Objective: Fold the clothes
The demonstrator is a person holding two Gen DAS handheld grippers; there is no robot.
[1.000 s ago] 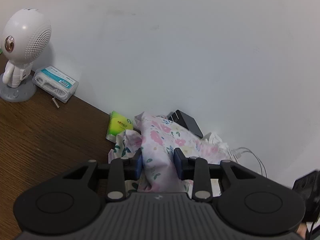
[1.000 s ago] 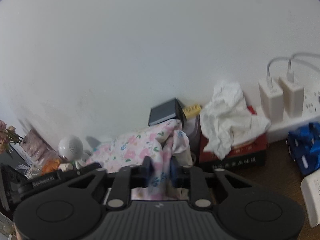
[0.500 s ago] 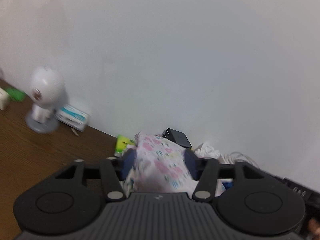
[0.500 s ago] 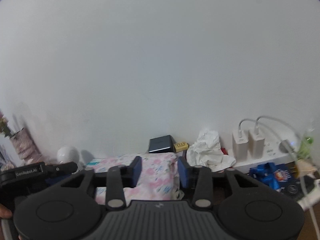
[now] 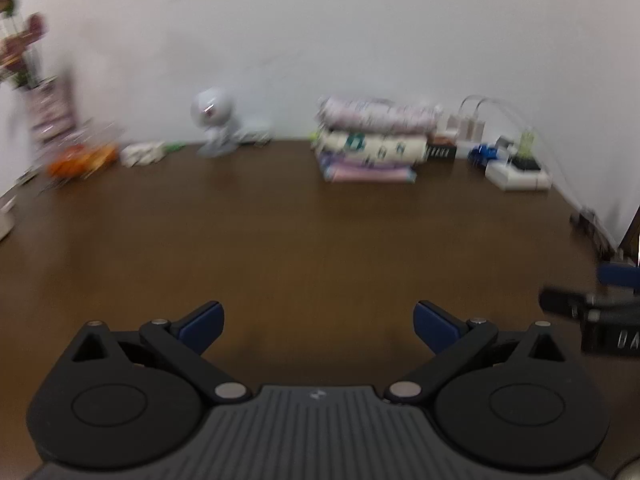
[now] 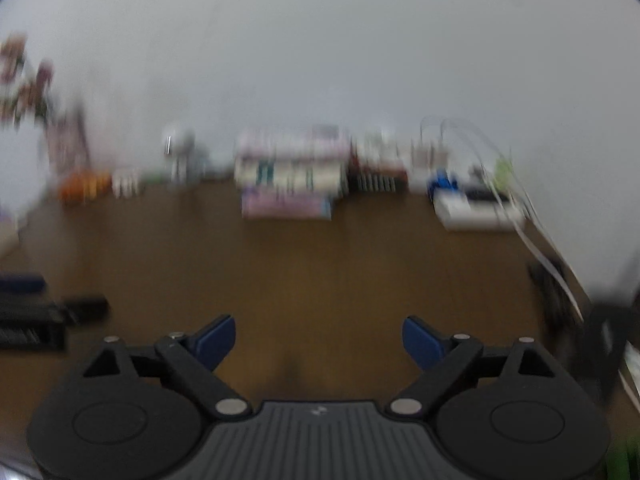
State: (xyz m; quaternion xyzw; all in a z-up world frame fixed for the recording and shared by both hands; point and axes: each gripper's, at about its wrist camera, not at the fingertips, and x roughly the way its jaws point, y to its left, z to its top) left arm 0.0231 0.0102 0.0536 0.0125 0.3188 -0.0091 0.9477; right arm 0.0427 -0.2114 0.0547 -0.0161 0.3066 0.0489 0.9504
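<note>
Ahead of the black left gripper, whose pads are dark blue, a brown wood-grain table runs to a plain white wall. Far ahead of it and slightly right lies a stack of folded clothes: white with pink flowers on top, cream with teal motifs below, pink and lilac at the bottom. Left of the stack are a white round-headed figure and, further left, an orange blur; right of it are white chargers and a blue thing, and the right gripper wears the same black and blue.
</note>
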